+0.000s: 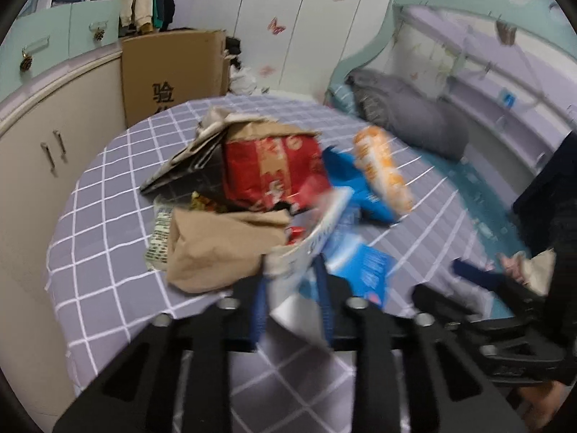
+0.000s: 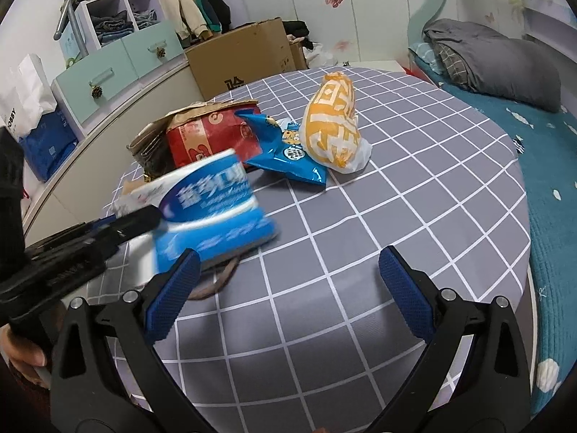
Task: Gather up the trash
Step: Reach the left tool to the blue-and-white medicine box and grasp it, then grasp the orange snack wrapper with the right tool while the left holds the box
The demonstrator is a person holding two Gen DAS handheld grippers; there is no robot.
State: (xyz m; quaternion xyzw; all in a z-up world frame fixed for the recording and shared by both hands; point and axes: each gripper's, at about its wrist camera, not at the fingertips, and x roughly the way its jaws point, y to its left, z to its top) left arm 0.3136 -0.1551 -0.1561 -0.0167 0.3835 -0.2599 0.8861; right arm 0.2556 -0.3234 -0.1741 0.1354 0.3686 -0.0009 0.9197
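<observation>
My left gripper (image 1: 290,281) is shut on a blue and white wrapper (image 1: 306,252) and holds it above the table; the same wrapper (image 2: 212,202) shows blurred in the right wrist view, with the left gripper (image 2: 151,216) at its left side. My right gripper (image 2: 288,281) is open and empty over the checked cloth. A red and brown paper bag (image 2: 212,133), a blue snack packet (image 2: 288,151) and an orange and white bag (image 2: 333,122) lie on the table. A crumpled brown paper bag (image 1: 220,249) lies near my left gripper.
The round table (image 2: 414,216) has a grey checked cloth. A cardboard box (image 2: 245,61) and a cabinet with green drawers (image 2: 119,68) stand behind it. A bed with a teal cover (image 2: 548,166) and grey bedding (image 2: 497,61) is to the right.
</observation>
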